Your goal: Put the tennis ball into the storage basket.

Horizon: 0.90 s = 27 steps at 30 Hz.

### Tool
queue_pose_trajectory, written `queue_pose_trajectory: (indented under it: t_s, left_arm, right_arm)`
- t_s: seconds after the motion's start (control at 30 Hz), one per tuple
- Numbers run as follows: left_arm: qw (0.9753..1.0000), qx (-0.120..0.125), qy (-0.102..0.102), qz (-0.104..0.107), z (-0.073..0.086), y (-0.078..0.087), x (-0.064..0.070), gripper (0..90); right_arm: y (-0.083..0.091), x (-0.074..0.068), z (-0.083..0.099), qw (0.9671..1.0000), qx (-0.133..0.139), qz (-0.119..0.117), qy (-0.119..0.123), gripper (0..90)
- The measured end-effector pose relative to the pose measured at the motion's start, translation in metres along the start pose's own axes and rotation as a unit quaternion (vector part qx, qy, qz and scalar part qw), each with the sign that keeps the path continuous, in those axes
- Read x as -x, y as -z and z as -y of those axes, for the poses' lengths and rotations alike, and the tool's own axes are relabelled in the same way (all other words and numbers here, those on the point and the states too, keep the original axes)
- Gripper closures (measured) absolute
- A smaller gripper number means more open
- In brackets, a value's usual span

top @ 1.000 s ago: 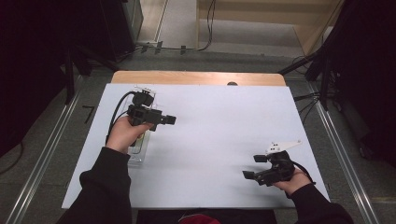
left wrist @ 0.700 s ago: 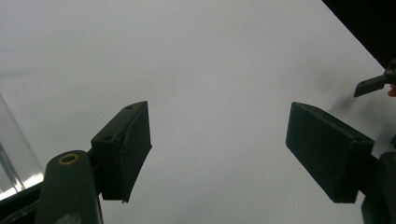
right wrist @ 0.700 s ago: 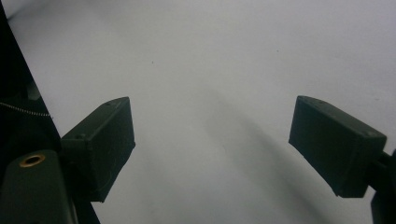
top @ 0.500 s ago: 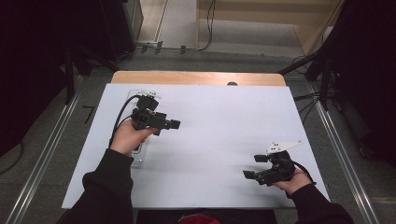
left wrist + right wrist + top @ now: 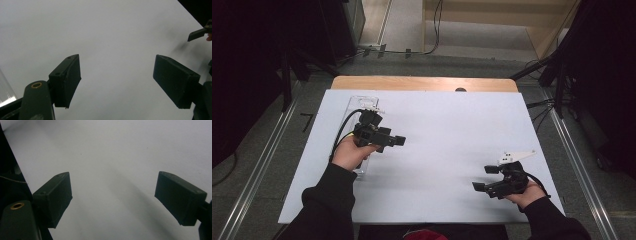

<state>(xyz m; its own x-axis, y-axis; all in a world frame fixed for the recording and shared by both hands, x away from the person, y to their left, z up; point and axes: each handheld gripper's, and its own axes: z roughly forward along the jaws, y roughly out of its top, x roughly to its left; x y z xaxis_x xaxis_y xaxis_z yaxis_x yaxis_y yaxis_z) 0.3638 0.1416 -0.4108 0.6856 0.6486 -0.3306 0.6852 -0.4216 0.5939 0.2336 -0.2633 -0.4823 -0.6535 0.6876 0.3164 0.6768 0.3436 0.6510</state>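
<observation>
In the high view, a white sheet (image 5: 447, 150) covers most of a wooden table (image 5: 422, 83), whose bare wood shows along the far edge. The left gripper (image 5: 394, 141) is held over the left half of the sheet, its jaws pointing toward the right edge and standing apart with nothing between them. The left hand (image 5: 351, 152) grips its handle, and its black cable loops back toward the far left corner. Under that hand and gripper lies a clear plastic strip (image 5: 362, 105), running along the left side of the sheet from near the far edge toward the near edge; its far end is plain to see, the rest partly hidden by the hand. The right gripper (image 5: 486, 178) sits low near the near right corner of the sheet, jaws pointing left and spread, empty. The right hand (image 5: 526, 192) holds it, and a pale three-cornered plate rides on top.

In the left gripper view, the two black jaws stand wide apart over bare white sheet (image 5: 105, 32), holding nothing. A sliver of the clear plastic strip (image 5: 5, 92) shows at the lower left edge.

In the right gripper view, the jaws are likewise spread wide over white sheet (image 5: 120, 150), grasping nothing.
</observation>
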Motion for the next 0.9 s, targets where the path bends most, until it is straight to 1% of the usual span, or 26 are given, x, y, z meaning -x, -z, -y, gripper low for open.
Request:
queue_pose_trajectory:
  t_s: [0.03, 0.1, 0.2, 0.27, 0.33, 0.47, 0.67, 0.7, 0.77, 0.9]
  left_arm:
    - [1.0000, -0.002, -0.003, -0.001, 0.002, 0.000, 0.000, 22.8]
    - [1.0000, -0.004, -0.001, 0.002, 0.005, -0.001, 0.000, 22.9]
    - [0.9999, -0.003, 0.006, 0.008, 0.009, -0.001, -0.001, 22.9]
    - [1.0000, -0.004, 0.005, 0.007, 0.012, -0.002, -0.001, 22.9]
    - [1.0000, -0.002, 0.002, 0.009, 0.014, -0.002, 0.000, 22.8]
    - [0.9999, 0.001, 0.003, 0.015, 0.018, -0.002, 0.003, 22.8]
    - [0.9999, -0.001, -0.007, 0.011, 0.025, -0.002, 0.006, 22.6]
    - [0.9998, -0.002, -0.015, 0.010, 0.026, -0.002, 0.007, 22.6]
    - [0.9998, -0.002, -0.018, 0.008, 0.028, -0.002, 0.009, 22.6]
    - [0.9995, -0.002, -0.029, 0.012, 0.033, -0.003, 0.012, 22.6]
  right_arm:
    - [0.000, 0.000, 0.000, 1.0000, 0.000, 0.000, 0.000, 12.2]
    - [0.000, 0.000, 0.000, 1.0000, 0.000, 0.000, -0.001, 12.2]
    - [0.000, 0.000, 0.000, 1.0000, 0.000, 0.000, -0.002, 12.2]
    - [0.000, 0.000, 0.000, 1.0000, 0.001, 0.000, -0.002, 12.2]
    - [0.000, 0.000, 0.000, 1.0000, 0.001, 0.001, -0.004, 12.2]
    - [0.000, 0.000, 0.000, 1.0000, 0.001, 0.000, -0.006, 12.2]
    - [0.001, 0.001, 0.000, 1.0000, 0.003, 0.000, -0.005, 12.2]
    - [0.001, 0.001, 0.000, 1.0000, 0.003, 0.000, -0.005, 12.2]
    - [0.001, 0.001, 0.000, 1.0000, 0.004, 0.000, -0.006, 12.2]
    - [0.001, 0.001, 0.000, 1.0000, 0.006, 0.000, -0.007, 12.2]
